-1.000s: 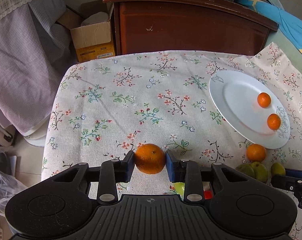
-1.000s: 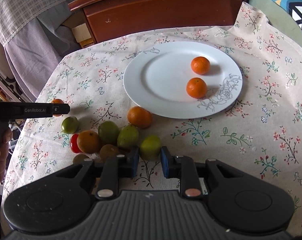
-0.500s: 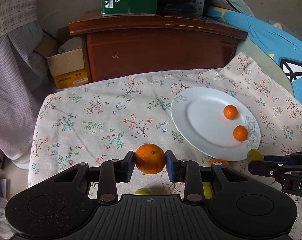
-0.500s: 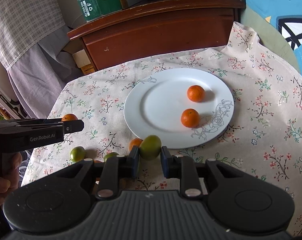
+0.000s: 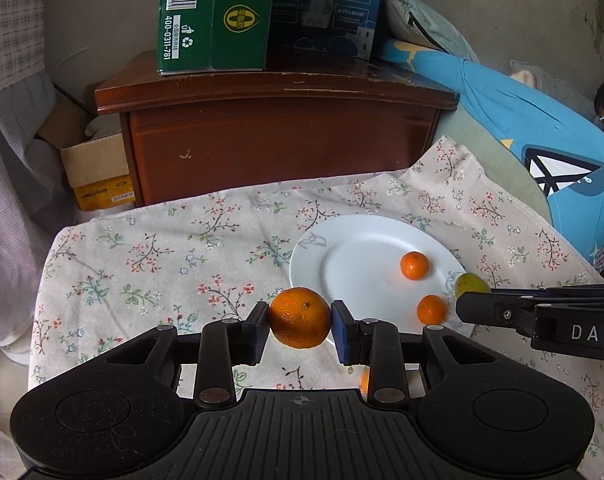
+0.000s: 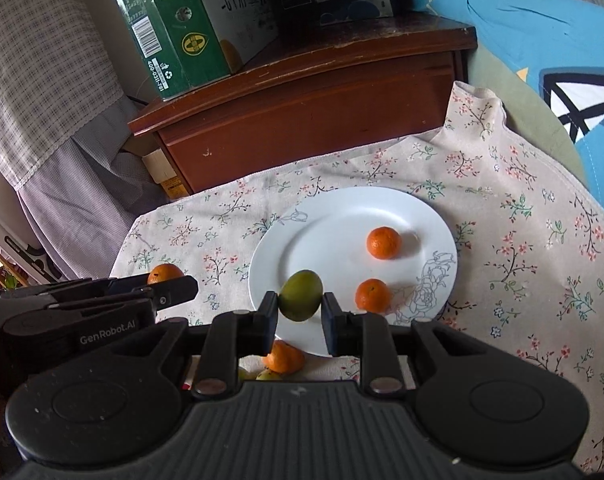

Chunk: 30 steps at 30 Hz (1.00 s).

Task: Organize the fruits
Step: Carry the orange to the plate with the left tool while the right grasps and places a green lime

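We have the left gripper clamped on a large orange, both pads touching its sides, fruit held up off the floral tablecloth just left of the white plate. Our right gripper is closed on a green fruit, held above the plate's near-left rim. Two small oranges sit on the plate: one toward the far side, one nearer us, apart from each other. Below the right gripper, another orange lies on the cloth just off the plate's near edge, with bits of green fruit beside it, mostly hidden. Behind the table: a dark wooden cabinet with a green carton on top.
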Each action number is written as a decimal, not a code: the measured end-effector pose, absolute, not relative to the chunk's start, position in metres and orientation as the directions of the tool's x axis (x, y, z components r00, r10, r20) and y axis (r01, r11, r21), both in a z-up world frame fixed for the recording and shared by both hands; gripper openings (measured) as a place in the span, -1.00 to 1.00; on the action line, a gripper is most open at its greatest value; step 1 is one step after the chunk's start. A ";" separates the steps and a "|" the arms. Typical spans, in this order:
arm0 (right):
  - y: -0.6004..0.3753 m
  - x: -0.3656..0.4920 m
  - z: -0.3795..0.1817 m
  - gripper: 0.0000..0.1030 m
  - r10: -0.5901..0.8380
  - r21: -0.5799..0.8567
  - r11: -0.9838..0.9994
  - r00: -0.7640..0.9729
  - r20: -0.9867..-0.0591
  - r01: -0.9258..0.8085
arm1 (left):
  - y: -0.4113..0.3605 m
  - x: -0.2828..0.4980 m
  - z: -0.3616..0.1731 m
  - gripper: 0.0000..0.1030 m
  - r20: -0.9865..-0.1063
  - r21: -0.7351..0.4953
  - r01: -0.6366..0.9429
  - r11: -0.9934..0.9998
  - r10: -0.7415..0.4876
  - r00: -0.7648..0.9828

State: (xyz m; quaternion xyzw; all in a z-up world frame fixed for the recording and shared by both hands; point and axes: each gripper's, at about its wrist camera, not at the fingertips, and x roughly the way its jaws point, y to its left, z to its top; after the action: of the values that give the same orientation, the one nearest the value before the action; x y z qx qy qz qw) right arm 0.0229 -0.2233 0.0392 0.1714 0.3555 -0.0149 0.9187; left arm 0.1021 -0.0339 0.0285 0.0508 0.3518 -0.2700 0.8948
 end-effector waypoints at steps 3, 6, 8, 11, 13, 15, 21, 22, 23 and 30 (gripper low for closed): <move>-0.228 0.031 0.044 -0.55 0.087 0.303 0.941 0.758 -0.646 0.150 | -0.041 0.105 0.034 -0.41 -0.652 -0.102 0.529 0.843 -0.458 0.605; -0.233 0.040 0.044 -0.55 0.092 0.317 0.936 0.763 -0.640 0.153 | -0.050 0.109 0.034 -0.41 -0.654 -0.110 0.539 0.835 -0.469 0.594; -0.236 0.045 0.041 -0.55 0.087 0.313 0.937 0.762 -0.642 0.157 | -0.054 0.111 0.033 -0.41 -0.655 -0.104 0.544 0.833 -0.469 0.593; -0.243 0.053 0.035 -0.55 0.080 0.320 0.931 0.760 -0.645 0.174 | -0.061 0.115 0.028 -0.41 -0.661 -0.105 0.552 0.827 -0.473 0.583; -0.247 0.057 0.031 -0.55 0.090 0.337 0.924 0.755 -0.650 0.181 | -0.067 0.117 0.022 -0.41 -0.669 -0.101 0.559 0.823 -0.472 0.574; -0.250 0.061 0.026 -0.55 0.090 0.339 0.922 0.747 -0.659 0.188 | -0.072 0.120 0.017 -0.41 -0.677 -0.095 0.570 0.816 -0.473 0.564; -0.251 0.072 0.013 -0.55 0.091 0.331 0.923 0.723 -0.685 0.197 | -0.081 0.129 0.002 -0.41 -0.699 -0.101 0.576 0.811 -0.470 0.539; -0.252 0.074 0.010 -0.55 0.096 0.336 0.920 0.718 -0.689 0.200 | -0.082 0.130 0.001 -0.41 -0.702 -0.105 0.576 0.811 -0.471 0.534; -0.252 0.075 0.008 -0.55 0.100 0.340 0.918 0.714 -0.693 0.202 | -0.084 0.131 -0.002 -0.41 -0.705 -0.107 0.578 0.809 -0.471 0.530; -0.257 0.086 -0.005 -0.55 0.091 0.333 0.916 0.694 -0.715 0.224 | -0.091 0.139 -0.016 -0.41 -0.728 -0.121 0.583 0.803 -0.472 0.498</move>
State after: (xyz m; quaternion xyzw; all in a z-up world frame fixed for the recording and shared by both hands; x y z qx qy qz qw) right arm 0.0861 -0.2567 -0.0054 0.2016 0.3896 -0.0370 0.8979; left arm 0.1387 -0.0914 -0.0159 0.0703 0.3969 -0.3057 0.8626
